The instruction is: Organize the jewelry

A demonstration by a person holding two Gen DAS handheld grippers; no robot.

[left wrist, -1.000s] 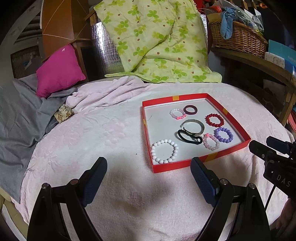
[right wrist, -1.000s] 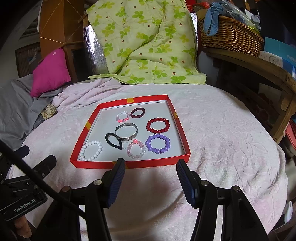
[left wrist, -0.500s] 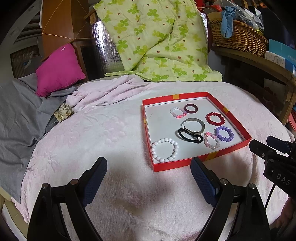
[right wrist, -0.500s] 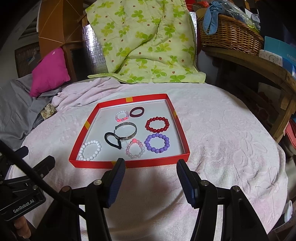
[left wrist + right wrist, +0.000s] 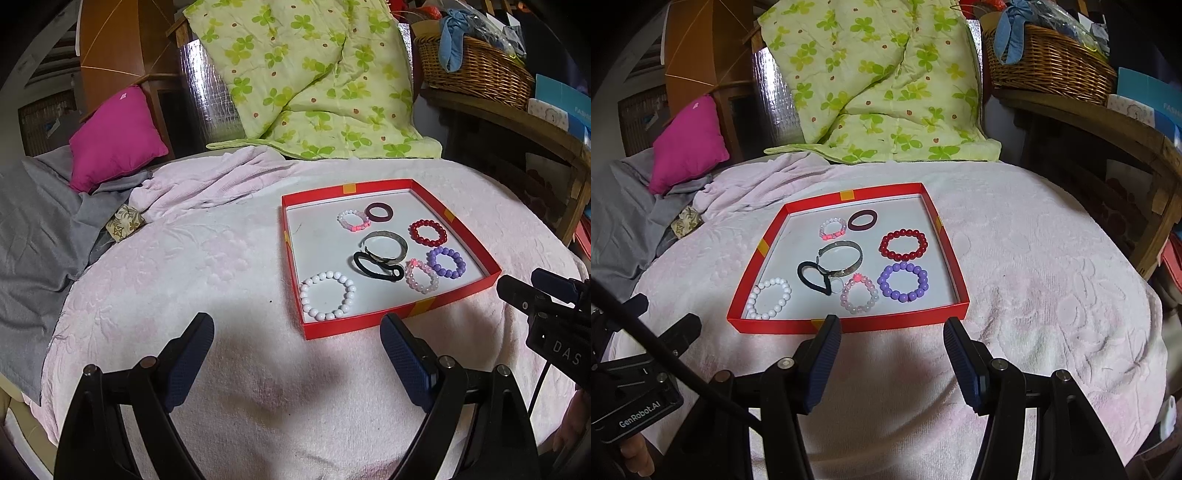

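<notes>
A red tray point(image 5: 369, 324) point(image 5: 849, 326) with a white floor lies on the pink towel. In it are a white bead bracelet point(image 5: 327, 295) point(image 5: 769, 298), a black hair tie point(image 5: 373, 268) point(image 5: 812, 277), a silver bangle point(image 5: 384, 246) point(image 5: 840, 257), a purple bead bracelet point(image 5: 446, 262) point(image 5: 903, 281), a red bead bracelet point(image 5: 427, 232) point(image 5: 903, 244), two pale pink bead bracelets and a dark maroon ring. My left gripper point(image 5: 297, 326) is open and empty, near the tray's front left corner. My right gripper point(image 5: 892, 330) is open and empty at the tray's front rim.
A pink towel point(image 5: 177, 266) covers the round table. A grey cloth point(image 5: 33, 236) and magenta cushion point(image 5: 114, 136) lie at the left. A green floral quilt point(image 5: 314, 85) hangs behind. A wicker basket point(image 5: 476, 70) sits on a wooden shelf at the right.
Both views have shifted very slightly; the tray sits a touch lower and nearer. Both grippers stay open and empty.
</notes>
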